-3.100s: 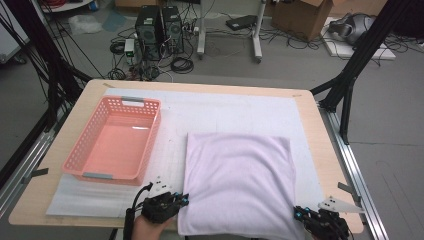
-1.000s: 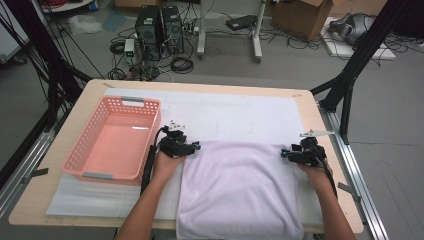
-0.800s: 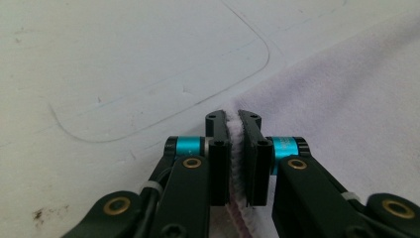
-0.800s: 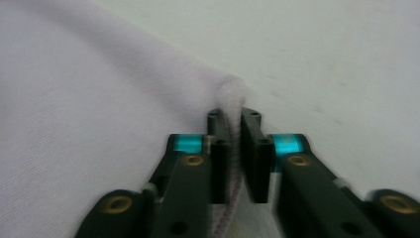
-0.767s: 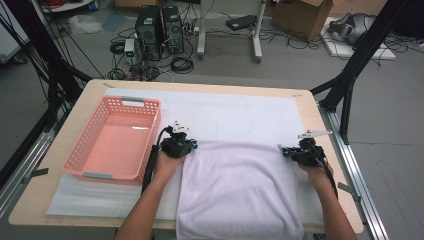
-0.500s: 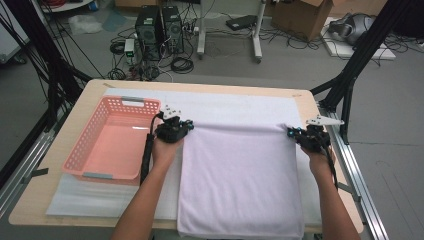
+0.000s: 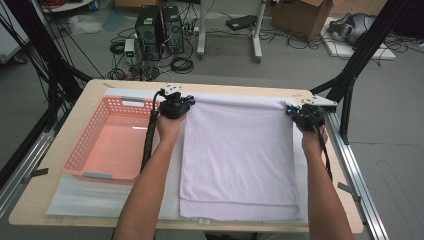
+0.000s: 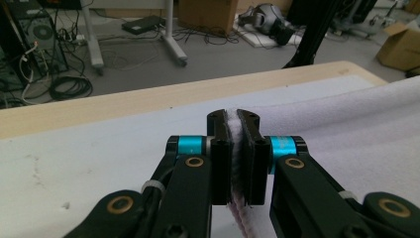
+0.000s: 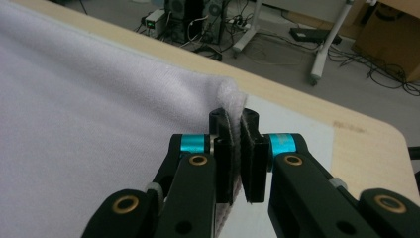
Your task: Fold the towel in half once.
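Observation:
A pale lilac towel [image 7: 235, 150] lies spread on the white mat, its far edge pulled taut between both grippers near the table's far side. My left gripper [image 7: 175, 106] is shut on the towel's far left corner, its jaws having just been closing; in the left gripper view the left gripper [image 8: 236, 119] pinches the fabric edge, with the towel [image 8: 356, 119] stretching off to the right. My right gripper [image 7: 305, 116] is shut on the far right corner; in the right gripper view the right gripper [image 9: 232, 119] clamps the hem of the towel [image 9: 89, 99].
A pink plastic basket [image 7: 80, 150] stands with nothing inside at the table's left, beside my left forearm. A white mat [image 7: 90, 200] covers most of the wooden table [image 7: 50, 170]. Beyond the far edge are computers, cables and boxes on the floor.
Both hands have moved away from me toward the far edge and risen a little, drawing the towel's far edge with them. The towel now lies stretched out longer and flatter.

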Tool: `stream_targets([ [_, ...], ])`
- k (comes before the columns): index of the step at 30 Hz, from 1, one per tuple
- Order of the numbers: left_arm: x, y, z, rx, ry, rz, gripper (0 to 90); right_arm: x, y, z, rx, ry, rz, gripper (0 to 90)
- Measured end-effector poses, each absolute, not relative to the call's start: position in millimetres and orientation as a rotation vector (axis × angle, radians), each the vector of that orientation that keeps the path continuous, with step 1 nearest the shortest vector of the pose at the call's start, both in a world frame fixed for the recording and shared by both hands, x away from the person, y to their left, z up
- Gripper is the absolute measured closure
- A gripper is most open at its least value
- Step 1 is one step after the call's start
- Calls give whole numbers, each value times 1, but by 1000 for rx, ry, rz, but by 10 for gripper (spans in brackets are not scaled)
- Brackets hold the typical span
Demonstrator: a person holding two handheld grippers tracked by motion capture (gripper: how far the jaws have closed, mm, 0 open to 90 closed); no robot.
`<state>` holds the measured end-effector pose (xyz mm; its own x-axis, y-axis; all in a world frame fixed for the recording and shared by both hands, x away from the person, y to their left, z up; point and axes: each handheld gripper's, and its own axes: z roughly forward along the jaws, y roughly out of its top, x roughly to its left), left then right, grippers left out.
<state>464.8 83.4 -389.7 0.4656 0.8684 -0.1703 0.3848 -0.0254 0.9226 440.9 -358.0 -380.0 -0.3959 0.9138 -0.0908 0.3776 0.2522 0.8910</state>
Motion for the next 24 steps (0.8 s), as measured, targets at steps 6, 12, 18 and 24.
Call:
stream_targets([
  [6, 454, 86, -400, 1592, 1126, 505, 561, 446, -361, -384, 1288, 1864, 1132, 646],
  [12, 436, 84, -407, 1630, 1085, 446, 480, 431, -365, -379, 1267, 1910, 1127, 635],
  [18, 418, 76, -405, 1637, 1032, 453, 439, 409, -367, -377, 1257, 1971, 1113, 624],
  [24, 386, 78, -410, 1649, 1013, 432, 426, 372, -372, -383, 1272, 2008, 1118, 607],
])
